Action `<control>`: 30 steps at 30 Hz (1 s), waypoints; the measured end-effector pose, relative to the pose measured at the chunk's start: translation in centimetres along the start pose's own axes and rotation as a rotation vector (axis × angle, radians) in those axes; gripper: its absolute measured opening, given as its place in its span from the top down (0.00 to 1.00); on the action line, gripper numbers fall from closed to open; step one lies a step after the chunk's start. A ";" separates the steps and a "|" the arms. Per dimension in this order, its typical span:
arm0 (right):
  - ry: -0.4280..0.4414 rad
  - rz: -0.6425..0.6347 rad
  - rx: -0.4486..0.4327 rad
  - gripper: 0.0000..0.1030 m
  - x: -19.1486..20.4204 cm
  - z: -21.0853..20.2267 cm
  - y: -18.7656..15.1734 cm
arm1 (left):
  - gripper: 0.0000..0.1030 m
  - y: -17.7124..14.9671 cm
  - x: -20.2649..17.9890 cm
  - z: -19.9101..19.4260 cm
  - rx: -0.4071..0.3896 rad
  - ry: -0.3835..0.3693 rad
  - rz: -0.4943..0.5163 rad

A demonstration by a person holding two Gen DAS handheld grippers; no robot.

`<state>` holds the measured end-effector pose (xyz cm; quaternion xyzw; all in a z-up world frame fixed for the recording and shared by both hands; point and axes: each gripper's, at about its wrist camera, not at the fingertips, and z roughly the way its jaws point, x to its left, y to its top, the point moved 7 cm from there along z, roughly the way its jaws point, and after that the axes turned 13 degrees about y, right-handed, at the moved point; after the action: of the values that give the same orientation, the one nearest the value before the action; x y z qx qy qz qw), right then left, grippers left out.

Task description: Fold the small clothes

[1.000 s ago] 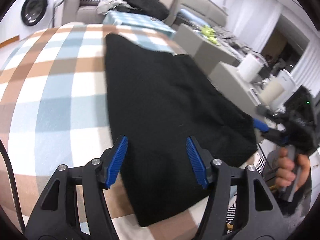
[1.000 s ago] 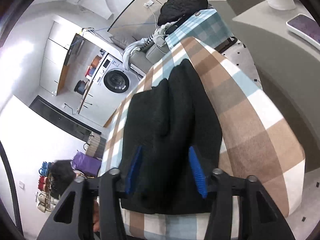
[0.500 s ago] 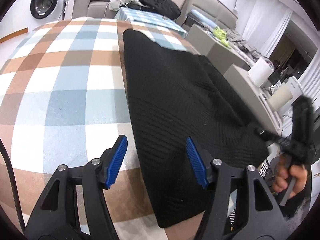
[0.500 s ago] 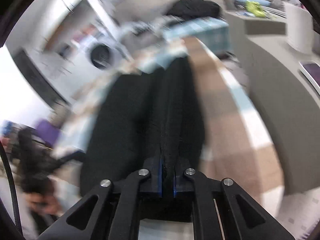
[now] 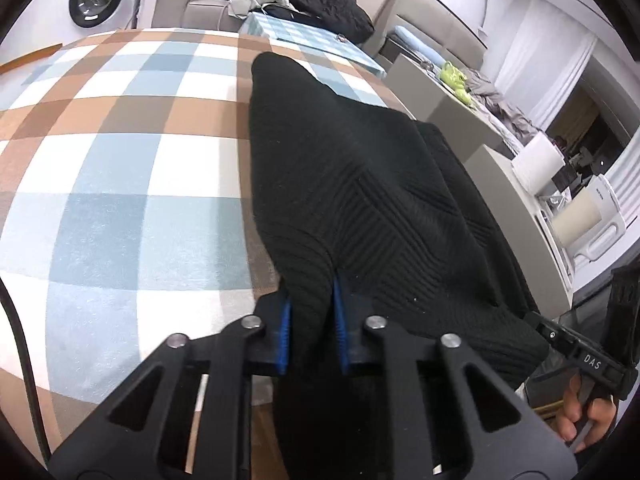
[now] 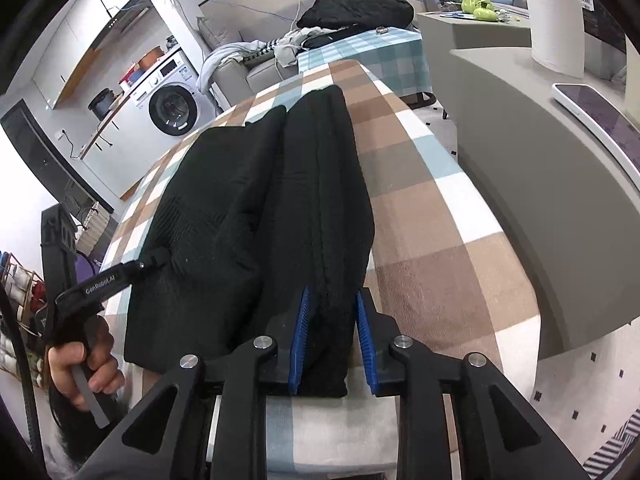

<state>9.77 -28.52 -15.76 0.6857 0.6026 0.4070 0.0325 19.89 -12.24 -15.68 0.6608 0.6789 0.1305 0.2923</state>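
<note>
While both your tools grip the near hem, the black ribbed knit garment [image 5: 360, 184] lies along the checked brown, blue and white bench [image 5: 120, 168], its long axis running straight away from you. Your left tool [image 5: 311, 320] has just narrowed onto the near left corner; your right tool [image 6: 332, 336], having just eased slightly, pinches the near right fold.

Washing machine [image 6: 172, 109] seen by far wall. Paper towel roll [image 6: 557, 28] stood upright on grey counter [image 6: 532, 152]. Green toy [image 6: 478, 3] placed beyond. Checkered cloth [image 5: 120, 168] spread flat.
</note>
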 end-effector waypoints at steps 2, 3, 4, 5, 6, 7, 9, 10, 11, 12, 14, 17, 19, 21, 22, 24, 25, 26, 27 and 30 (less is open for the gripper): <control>-0.001 -0.015 0.005 0.75 0.5 0.1 0.1 | 0.89 -0.1 0.7 -0.3 -0.005 0.007 -0.005; 0.002 -0.027 0.010 0.75 0.9 0.1 0.2 | 0.89 -0.2 1.4 -0.6 -0.009 0.017 -0.011; 0.002 -0.037 0.011 0.72 1.1 0.3 0.3 | 0.89 -0.3 2.0 -0.9 -0.011 0.024 -0.018; 0.005 -0.052 0.016 0.69 1.5 0.4 0.5 | 0.89 -0.5 2.8 -1.3 -0.012 0.033 -0.028; 0.006 -0.061 0.019 0.68 1.9 0.5 0.6 | 0.89 -0.6 3.7 -1.7 -0.014 0.041 -0.038; 0.002 -0.071 0.019 0.68 2.2 0.6 0.7 | 0.89 -0.8 4.6 -2.1 -0.017 0.051 -0.047; 0.018 -0.093 0.015 0.68 3.3 0.7 0.9 | 0.88 -1.2 6.4 -3.1 -0.020 0.087 -0.050; 0.036 -0.103 0.014 0.68 3.9 0.9 1.1 | 0.86 -1.4 7.2 -3.6 -0.014 0.095 -0.058; 0.068 -0.112 0.019 0.67 4.7 1.3 1.3 | 0.84 -1.5 7.9 -3.9 -0.007 0.093 -0.067; 0.105 -0.117 0.029 0.67 5.4 1.8 1.6 | 0.81 -1.6 8.3 -4.2 -0.001 0.099 -0.072; 0.188 -0.120 0.057 0.63 7.1 3.6 2.4 | 0.79 -1.6 9.1 -4.9 -0.012 0.103 -0.086; 0.267 -0.139 0.103 0.61 9.5 7.2 4.0 | 0.66 -1.2 9.5 -6.1 -0.040 0.130 -0.066; 0.311 -0.116 0.162 0.61 10.3 10.9 5.0 | 0.49 -0.9 9.8 -6.9 -0.061 0.134 -0.072; 0.307 -0.088 0.217 0.61 10.4 13.6 5.1 | 0.43 -0.7 9.9 -7.7 -0.073 0.130 -0.079; 0.323 -0.101 0.242 0.69 10.8 14.6 5.1 | 0.43 -0.7 9.8 -8.0 -0.078 0.124 -0.078; 0.346 -0.149 0.250 0.90 11.9 14.8 5.4 | 0.42 -0.5 9.4 -8.7 -0.089 0.111 -0.070; 0.352 -0.185 0.218 0.93 12.5 14.0 5.9 | 0.41 -0.4 9.1 -8.9 -0.094 0.107 -0.065; 0.354 -0.223 0.176 0.94 13.2 12.6 6.5 | 0.41 -0.3 8.8 -9.1 -0.096 0.102 -0.056; 0.350 -0.252 0.150 0.94 13.8 11.3 6.9 | 0.41 -0.3 8.4 -9.2 -0.096 0.099 -0.047; 0.296 -0.268 0.129 0.94 13.5 9.6 7.6 | 0.40 -0.3 6.8 -9.2 -0.105 0.076 -0.004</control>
<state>20.77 -14.81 -11.09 0.5330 0.7113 0.4559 -0.0464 14.71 -3.75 -10.00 0.6379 0.6828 0.1905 0.3010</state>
